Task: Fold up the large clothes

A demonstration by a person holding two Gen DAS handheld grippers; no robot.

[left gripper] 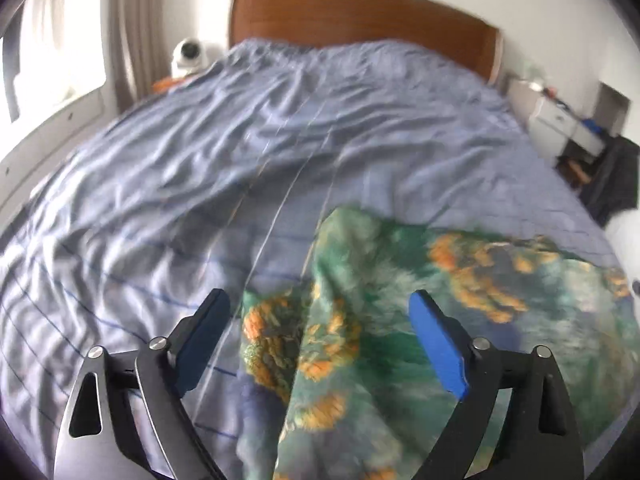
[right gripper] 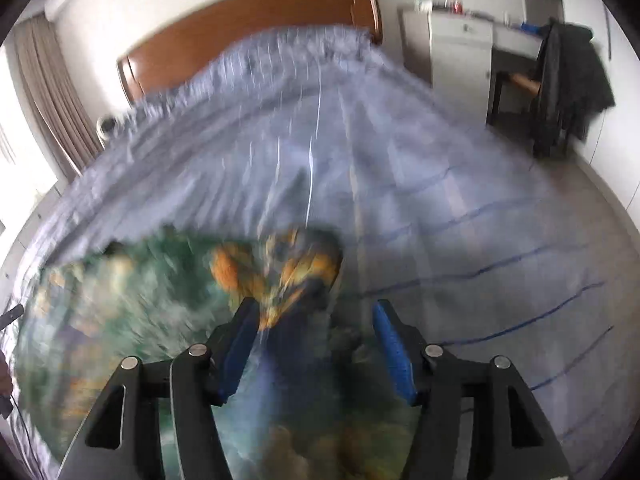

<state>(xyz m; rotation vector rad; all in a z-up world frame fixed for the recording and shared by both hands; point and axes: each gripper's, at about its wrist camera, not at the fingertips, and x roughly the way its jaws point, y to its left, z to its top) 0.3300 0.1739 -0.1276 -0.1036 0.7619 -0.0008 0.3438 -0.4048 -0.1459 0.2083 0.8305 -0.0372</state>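
A green garment with orange flower print (left gripper: 400,320) lies on the blue-grey bed cover (left gripper: 220,152). In the left wrist view it spreads from the middle to the right edge, with a raised fold running between the fingers. My left gripper (left gripper: 320,304) is open above that fold, its jaws wide apart. In the right wrist view the same garment (right gripper: 132,300) lies at the lower left, blurred by motion, with a bunched corner (right gripper: 296,264) just ahead of the fingers. My right gripper (right gripper: 314,310) is open over the garment's right edge.
A wooden headboard (left gripper: 360,12) stands at the far end of the bed. A white cabinet (right gripper: 460,52) and a chair draped with dark clothes (right gripper: 568,80) stand to the right. A curtain (left gripper: 136,32) and a small white device (left gripper: 188,54) are at the left.
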